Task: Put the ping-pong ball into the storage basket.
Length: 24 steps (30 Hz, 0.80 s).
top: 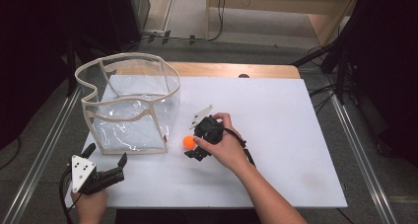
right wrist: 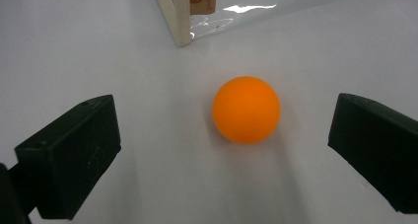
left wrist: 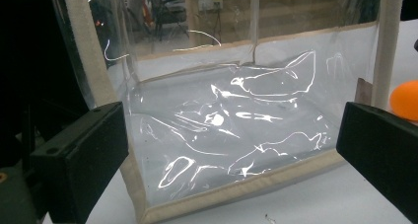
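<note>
black jaws of the right gripper [right wrist: 224, 150] stand wide apart on either side of the orange ball [right wrist: 246, 109], which rests on the white table [right wrist: 74, 46] between them, touching neither. from above, that ball [top: 189, 142] lies just beside the near right corner of the clear bag [top: 129, 105], a see-through plastic tote with cream trim standing upright on the table's left part. the right gripper [top: 193, 152] is held low over the ball by the person's right hand [top: 224, 145]. well apart at the near left edge, the left gripper [top: 106, 156] is spread open, holding nothing, facing the bag's front wall [left wrist: 226, 130].
</note>
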Available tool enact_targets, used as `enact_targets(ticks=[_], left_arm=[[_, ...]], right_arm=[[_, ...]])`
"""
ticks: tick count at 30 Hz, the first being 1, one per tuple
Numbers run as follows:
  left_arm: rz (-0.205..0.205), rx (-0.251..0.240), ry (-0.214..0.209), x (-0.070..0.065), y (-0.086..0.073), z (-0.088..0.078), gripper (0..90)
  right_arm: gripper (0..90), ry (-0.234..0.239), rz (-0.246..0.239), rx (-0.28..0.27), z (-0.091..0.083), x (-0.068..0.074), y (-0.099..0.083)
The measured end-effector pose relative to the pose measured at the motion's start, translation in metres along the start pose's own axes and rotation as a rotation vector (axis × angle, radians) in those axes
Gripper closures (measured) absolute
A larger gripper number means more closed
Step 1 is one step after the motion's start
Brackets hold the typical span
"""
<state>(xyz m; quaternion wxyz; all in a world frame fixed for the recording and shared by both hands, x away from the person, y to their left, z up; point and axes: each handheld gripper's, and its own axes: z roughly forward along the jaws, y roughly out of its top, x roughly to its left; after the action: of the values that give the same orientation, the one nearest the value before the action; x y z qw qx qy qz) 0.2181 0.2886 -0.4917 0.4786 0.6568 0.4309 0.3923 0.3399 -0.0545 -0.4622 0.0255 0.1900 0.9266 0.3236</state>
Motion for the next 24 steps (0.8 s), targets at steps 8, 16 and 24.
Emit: enact_targets(ticks=[8,16,24], left_arm=[[-0.001,0.002,0.0,0.0,0.0,0.0,0.0],[-0.002,0.001,-0.003,0.001,0.0,0.0,0.0],[-0.003,0.004,-0.003,0.001,0.0,0.0,0.0]], right_arm=[[12.9,-0.016,-0.009,0.042,0.012,0.0,0.004],[26.9,-0.05,0.013,0.083,0.021,-0.002,0.007],[39.4,-0.052,0.004,0.104,0.025,-0.003,0.008]])
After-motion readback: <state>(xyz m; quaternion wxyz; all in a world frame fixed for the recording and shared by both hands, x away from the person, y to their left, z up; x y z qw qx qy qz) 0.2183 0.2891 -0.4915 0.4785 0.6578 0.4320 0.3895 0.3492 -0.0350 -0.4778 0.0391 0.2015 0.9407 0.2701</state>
